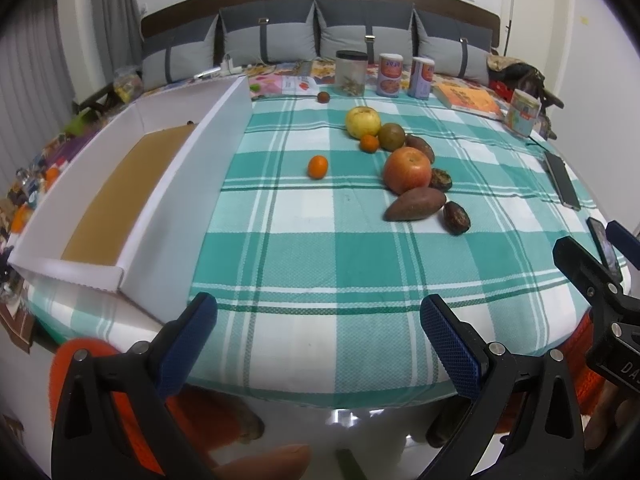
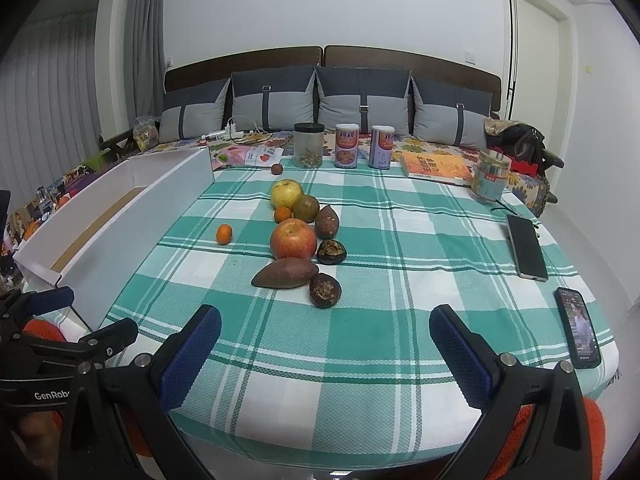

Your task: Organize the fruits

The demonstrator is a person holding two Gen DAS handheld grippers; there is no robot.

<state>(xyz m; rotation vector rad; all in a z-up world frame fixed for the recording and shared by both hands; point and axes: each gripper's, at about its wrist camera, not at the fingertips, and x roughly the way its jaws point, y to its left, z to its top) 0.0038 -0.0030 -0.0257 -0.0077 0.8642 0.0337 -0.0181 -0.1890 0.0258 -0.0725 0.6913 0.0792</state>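
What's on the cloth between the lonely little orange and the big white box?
Nothing. Between the little orange and the white box there is only bare checked cloth, seen in both wrist views.

White walls [image 2: 360,8] close the room. A dark wooden bench back [image 2: 248,60] runs along the far wall, with four grey cushions [image 2: 272,100] leaning on it above a flowered seat cover [image 2: 436,144]. Grey curtains [image 2: 52,92] hang at the left; a white door frame [image 2: 532,52] stands at the right. The floor [image 2: 592,248] is pale. Light is even.
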